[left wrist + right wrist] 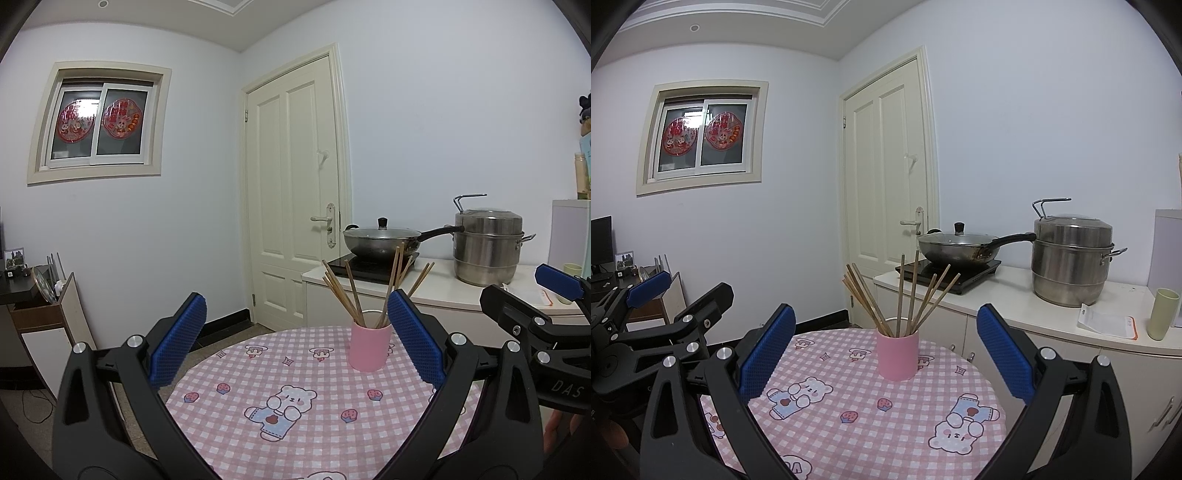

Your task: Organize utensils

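Observation:
A pink cup (370, 345) stands upright on the round table with a pink checked cloth (295, 424). Several wooden chopsticks (345, 291) stand fanned out in it. My left gripper (295, 332) is open and empty, held above the table, with the cup just inside its right finger. In the right wrist view the cup (897, 354) and chopsticks (905, 295) sit between the fingers, farther away. My right gripper (884, 341) is open and empty. Each gripper shows at the edge of the other's view.
A white counter (1052, 314) behind the table holds an induction hob with a lidded wok (960, 247), a steel steamer pot (1071, 266), a green cup (1162, 319) and a paper packet. A closed door (886, 184) is behind. A shelf unit (48, 314) stands left.

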Motion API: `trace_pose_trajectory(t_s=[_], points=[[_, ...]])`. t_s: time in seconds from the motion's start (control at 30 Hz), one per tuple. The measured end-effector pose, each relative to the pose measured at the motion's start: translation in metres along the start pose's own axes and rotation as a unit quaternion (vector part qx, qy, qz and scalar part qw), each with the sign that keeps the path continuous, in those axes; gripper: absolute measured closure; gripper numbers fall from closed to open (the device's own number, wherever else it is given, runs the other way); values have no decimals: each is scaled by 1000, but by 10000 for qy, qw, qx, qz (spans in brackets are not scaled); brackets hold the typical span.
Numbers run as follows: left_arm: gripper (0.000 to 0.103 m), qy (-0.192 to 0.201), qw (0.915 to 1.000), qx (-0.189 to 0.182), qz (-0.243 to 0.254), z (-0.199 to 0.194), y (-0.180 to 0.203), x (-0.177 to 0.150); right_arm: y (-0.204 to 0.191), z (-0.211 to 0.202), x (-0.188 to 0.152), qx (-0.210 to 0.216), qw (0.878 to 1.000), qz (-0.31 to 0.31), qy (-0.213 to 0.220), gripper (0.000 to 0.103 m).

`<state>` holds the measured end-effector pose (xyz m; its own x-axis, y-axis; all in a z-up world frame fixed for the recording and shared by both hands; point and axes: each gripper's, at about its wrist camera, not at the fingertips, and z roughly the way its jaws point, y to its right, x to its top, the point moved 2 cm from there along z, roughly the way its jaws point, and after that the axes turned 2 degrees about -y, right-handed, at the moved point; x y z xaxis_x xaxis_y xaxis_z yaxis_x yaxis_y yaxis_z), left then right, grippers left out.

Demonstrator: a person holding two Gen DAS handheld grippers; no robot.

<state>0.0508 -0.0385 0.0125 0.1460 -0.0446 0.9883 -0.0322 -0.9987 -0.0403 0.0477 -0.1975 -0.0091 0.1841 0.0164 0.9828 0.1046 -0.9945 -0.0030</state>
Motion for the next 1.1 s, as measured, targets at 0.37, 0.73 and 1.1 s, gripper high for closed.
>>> trace_pose_trajectory(t_s=[0.37,0.73,1.1], points=[[6,8,10000,28,-9,-1,-2,0,-3,1,0,36,10000,2,-8,8],[6,14,10000,50,-14,-2,-3,1,-3,3,0,71,10000,5,-21,8],[6,2,10000,73,-20,-3,-6,1,-5,4,1,86,9999,6,-57,8]])
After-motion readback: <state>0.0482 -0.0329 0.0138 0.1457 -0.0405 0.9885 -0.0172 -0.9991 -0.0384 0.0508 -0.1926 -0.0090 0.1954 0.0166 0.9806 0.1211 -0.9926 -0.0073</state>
